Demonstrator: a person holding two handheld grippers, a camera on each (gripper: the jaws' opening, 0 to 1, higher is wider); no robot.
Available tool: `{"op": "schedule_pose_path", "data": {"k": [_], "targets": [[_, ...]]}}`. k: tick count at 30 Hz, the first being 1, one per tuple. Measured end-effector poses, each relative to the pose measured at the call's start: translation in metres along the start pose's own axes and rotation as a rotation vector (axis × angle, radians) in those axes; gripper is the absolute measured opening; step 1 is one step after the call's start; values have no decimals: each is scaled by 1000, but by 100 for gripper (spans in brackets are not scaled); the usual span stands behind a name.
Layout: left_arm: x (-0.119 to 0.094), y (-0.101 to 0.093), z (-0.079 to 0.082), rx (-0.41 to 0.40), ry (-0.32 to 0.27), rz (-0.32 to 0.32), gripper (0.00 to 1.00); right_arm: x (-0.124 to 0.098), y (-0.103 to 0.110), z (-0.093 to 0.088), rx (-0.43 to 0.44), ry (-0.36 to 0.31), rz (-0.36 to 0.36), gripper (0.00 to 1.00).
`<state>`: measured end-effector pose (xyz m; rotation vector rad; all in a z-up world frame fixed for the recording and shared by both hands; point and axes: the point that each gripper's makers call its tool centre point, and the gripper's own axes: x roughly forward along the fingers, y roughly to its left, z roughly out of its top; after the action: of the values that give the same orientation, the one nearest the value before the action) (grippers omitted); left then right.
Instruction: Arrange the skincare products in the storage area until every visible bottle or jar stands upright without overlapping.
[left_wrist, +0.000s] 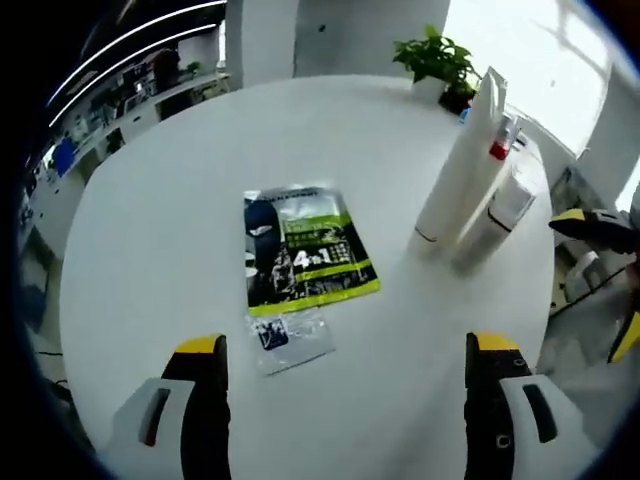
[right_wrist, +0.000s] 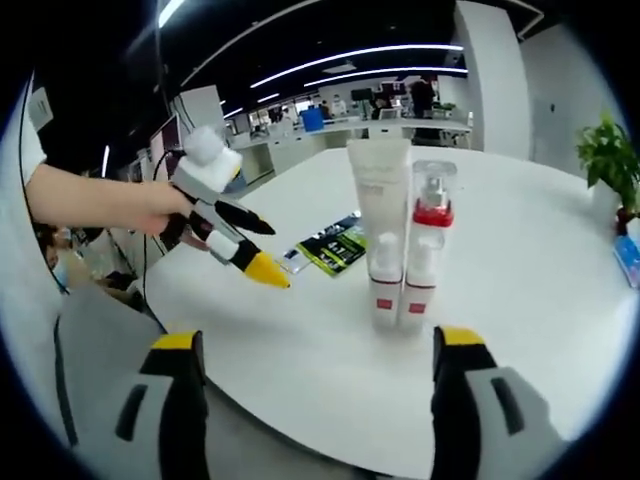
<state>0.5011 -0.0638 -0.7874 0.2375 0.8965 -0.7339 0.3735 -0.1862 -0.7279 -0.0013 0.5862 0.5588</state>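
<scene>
Three white skincare containers stand upright, touching, on the round white table (right_wrist: 520, 300): one tall tube (right_wrist: 378, 185), one squat bottle (right_wrist: 384, 290), and a red-collared pump bottle (right_wrist: 428, 250). Left of the tube lie one green packet (left_wrist: 305, 250) and, possibly, a small clear sachet (left_wrist: 290, 338). Left gripper (left_wrist: 345, 345) and right gripper (right_wrist: 318, 345) both gape, empty.

White table (left_wrist: 150, 230), office bkgd, window (left_wrist: 530, 50)

White round table (left_wrist: 150, 220) has a tube (left_wrist: 462, 160), bottle (left_wrist: 500, 205), green packet (left_wrist: 305, 250), small sachet (left_wrist: 290, 338), and a plant (left_wrist: 440, 60).
</scene>
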Motion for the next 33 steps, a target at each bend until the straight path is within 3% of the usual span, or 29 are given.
{"op": "schedule_pose_path", "data": {"k": [4, 18, 33], "targets": [[15, 1, 13, 23, 2, 10, 97, 0, -1, 1, 5, -4, -3, 94], [52, 20, 31, 47, 50, 76, 97, 0, -3, -1, 20, 4, -13, 93], [82, 32, 56, 11, 71, 90, 97, 0, -10, 0, 68, -8, -34, 93]]}}
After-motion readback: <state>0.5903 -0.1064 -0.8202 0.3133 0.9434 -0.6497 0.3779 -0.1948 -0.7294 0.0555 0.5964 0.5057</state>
